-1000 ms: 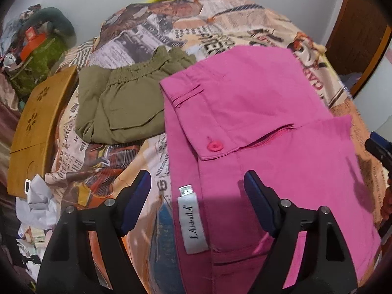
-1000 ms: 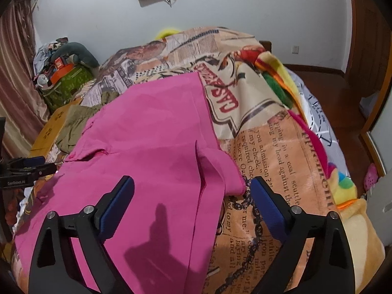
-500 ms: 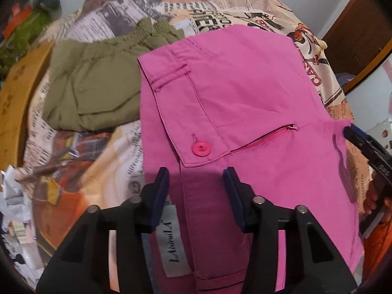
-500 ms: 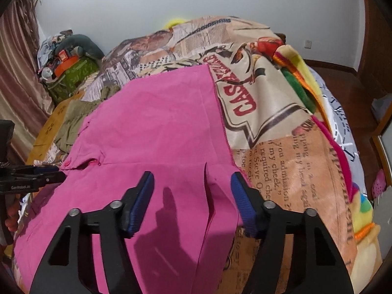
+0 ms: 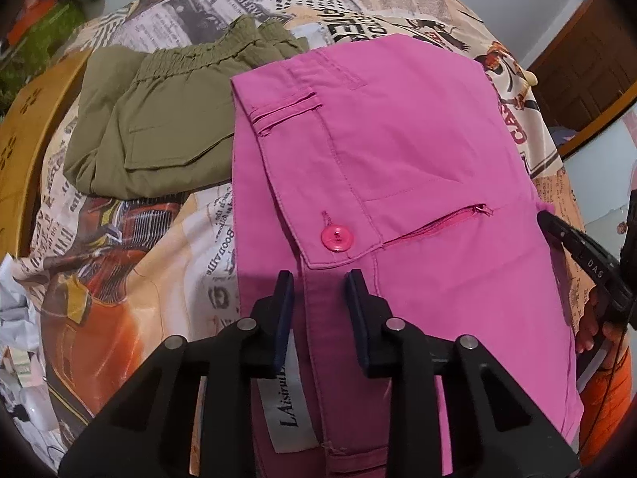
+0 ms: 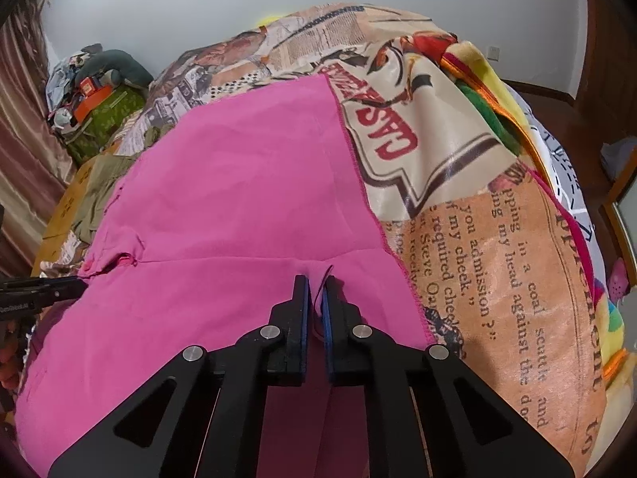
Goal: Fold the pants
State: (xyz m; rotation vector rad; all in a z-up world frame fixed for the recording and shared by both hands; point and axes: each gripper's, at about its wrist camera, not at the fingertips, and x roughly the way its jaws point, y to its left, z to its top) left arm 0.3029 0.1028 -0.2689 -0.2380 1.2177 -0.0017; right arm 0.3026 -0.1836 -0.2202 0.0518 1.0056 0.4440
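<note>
A: Where are the pants (image 5: 398,151)?
B: Flat on the bed (image 6: 497,239). Your right tool (image 6: 314,298) has just clenched a fold; your left tool (image 5: 318,290) has been closing astride the waistband.

Both jaws closing in: right gripper (image 6: 314,292) now pinching pink pants (image 6: 239,199) fold; left gripper (image 5: 318,290) narrowed around waistband, contact unclear.

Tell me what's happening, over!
Right gripper shut on pink pants, left gripper closing around waistband. Olive shorts alongside, clear.
</note>
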